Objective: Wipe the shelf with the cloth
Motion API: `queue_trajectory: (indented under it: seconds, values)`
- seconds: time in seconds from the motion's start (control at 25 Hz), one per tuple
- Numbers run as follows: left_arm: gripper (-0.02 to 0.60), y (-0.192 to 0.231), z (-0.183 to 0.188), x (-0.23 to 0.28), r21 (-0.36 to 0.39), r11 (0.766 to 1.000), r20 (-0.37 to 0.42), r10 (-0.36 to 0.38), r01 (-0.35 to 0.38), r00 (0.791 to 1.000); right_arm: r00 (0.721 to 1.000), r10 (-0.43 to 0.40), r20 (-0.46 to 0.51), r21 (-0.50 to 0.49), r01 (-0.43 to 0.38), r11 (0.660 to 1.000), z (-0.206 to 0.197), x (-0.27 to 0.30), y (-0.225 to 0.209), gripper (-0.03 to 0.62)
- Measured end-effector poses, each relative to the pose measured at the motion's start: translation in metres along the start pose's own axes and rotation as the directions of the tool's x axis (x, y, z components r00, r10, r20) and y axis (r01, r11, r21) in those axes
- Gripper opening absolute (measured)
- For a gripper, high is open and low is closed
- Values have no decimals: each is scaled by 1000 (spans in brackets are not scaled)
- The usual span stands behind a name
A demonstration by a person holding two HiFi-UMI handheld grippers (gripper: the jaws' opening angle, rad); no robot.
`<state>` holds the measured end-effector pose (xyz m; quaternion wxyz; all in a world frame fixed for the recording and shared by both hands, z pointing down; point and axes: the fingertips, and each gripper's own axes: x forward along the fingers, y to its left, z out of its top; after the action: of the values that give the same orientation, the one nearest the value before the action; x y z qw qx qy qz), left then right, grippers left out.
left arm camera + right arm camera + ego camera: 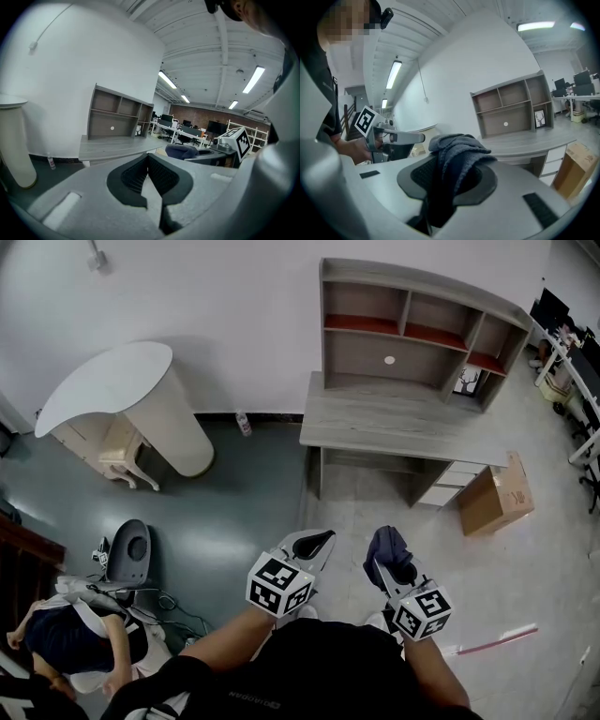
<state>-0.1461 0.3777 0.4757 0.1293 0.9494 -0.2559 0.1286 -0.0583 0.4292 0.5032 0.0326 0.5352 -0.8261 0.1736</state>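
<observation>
Shelf [422, 329]: grey, open compartments, standing at the back of the counter [394, 423].
Cloth [457, 154]: dark blue, bunching up between the jaws of the right gripper [392, 570], which are clenching it, well short of the counter's front edge.
Left gripper [148, 161]: jaws pressing together on nothing, hanging equally far from the counter.
Cardboard box [495, 495]: sitting on the floor by the counter's right end.

The person is holding both arms forward from the body, the left arm [220, 638] and right arm [441, 676] carrying their tools side by side, pointing ahead. The left tool [314, 542] is keeping its jaws together, empty, while the right tool [392, 563] is pinching a cloth [457, 154] bunched between its jaws.
</observation>
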Motion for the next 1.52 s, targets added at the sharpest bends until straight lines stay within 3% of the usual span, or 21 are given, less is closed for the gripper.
queue_trajectory:
  seconds: [0.28,0.6,0.84,1.16,1.52]
  values:
    - [8,23,-9,-14,12,999,-24,-51,51,998,997,-72,1,56,72,996,-8,17,16,98]
    - [8,59,-3,-13,-7,1000,-7,-24,24,1000,994,-106,-25,62,108,992,-9,30,12,98]
    - [8,65,-1,5,-11,1000,-22,-23,22,1000,996,-85,-14,59,86,995,2,53,-5,100]
    - [8,90,30,63,-6,1000,-29,12,-12,1000,999,-34,19,57,33,998,41,95,-65,101]
    - [8,110,75,154,-68,997,-10,35,-36,999,999,43,20,38,-44,998,83,132,-151,101]
